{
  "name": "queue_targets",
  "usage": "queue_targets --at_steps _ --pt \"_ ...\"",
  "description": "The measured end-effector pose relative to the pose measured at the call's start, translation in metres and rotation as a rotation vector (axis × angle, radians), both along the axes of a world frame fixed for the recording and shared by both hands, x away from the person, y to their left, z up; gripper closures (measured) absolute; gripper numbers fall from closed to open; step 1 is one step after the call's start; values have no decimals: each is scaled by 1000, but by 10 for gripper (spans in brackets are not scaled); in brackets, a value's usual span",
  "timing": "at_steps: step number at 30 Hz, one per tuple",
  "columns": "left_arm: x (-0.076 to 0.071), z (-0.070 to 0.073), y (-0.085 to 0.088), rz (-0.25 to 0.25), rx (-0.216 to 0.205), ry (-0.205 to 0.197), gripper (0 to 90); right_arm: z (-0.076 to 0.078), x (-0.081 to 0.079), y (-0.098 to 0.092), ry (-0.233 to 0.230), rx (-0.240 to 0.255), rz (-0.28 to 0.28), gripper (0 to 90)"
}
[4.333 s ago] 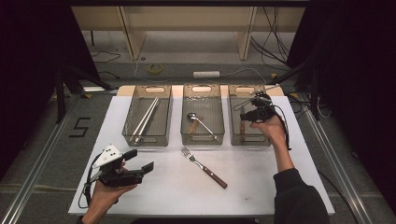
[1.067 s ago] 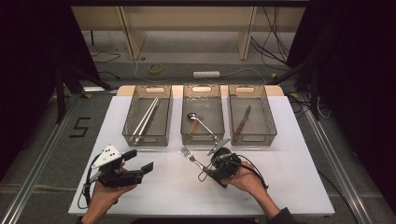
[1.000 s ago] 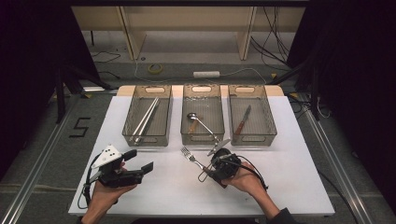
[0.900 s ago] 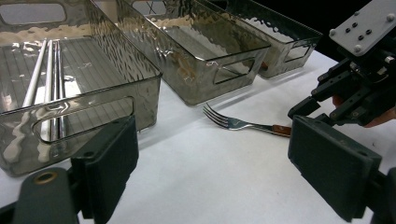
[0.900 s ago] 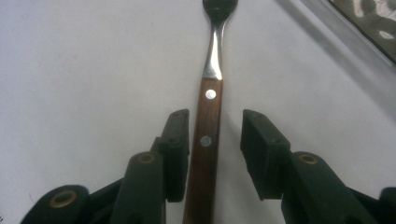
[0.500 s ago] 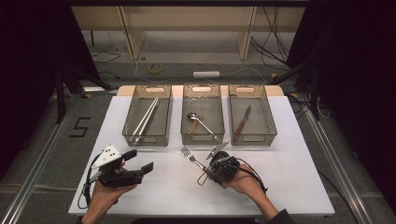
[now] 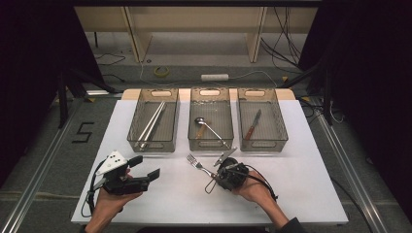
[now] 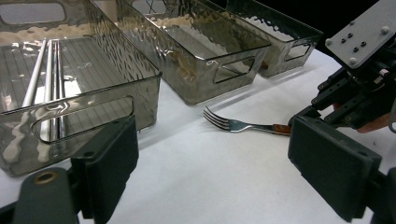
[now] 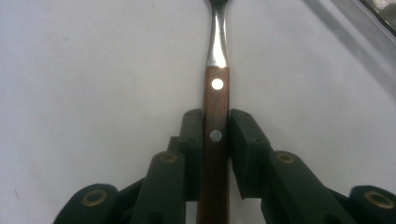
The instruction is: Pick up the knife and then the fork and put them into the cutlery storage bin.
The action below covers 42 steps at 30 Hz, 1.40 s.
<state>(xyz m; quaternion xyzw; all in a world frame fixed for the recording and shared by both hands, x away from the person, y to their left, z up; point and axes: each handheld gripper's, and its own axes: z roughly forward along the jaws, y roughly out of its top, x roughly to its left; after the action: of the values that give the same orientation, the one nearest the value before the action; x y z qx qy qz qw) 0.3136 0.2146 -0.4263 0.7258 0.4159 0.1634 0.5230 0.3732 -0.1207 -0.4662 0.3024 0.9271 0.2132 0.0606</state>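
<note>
the right gripper (image 9: 215,154), its jaws just closing, pinches the brown wooden handle of the steel fork (image 9: 217,107), which lies flat on the white table (image 7: 301,160) with tines toward ten o'clock, below the middle clear plastic bin (image 7: 211,127); at eight o'clock the left gripper (image 7: 145,167) rests, jaws spread, holding nothing
</note>
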Motion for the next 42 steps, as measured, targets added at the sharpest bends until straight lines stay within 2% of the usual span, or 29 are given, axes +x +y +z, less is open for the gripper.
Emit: queue_targets --at_steps 10,22,32,42 --pt "0 0 0 0 -1 0 160 1 1 0 6 0 0 770" --pt "0 0 0 1 -1 1 160 9 4 -7 4 42 10 774" --pt "0 0 1 1 0 1 160 14 7 -16 4 75 -8 774" --pt "0 0 1 1 0 1 160 23 5 -20 -12 98 10 774"
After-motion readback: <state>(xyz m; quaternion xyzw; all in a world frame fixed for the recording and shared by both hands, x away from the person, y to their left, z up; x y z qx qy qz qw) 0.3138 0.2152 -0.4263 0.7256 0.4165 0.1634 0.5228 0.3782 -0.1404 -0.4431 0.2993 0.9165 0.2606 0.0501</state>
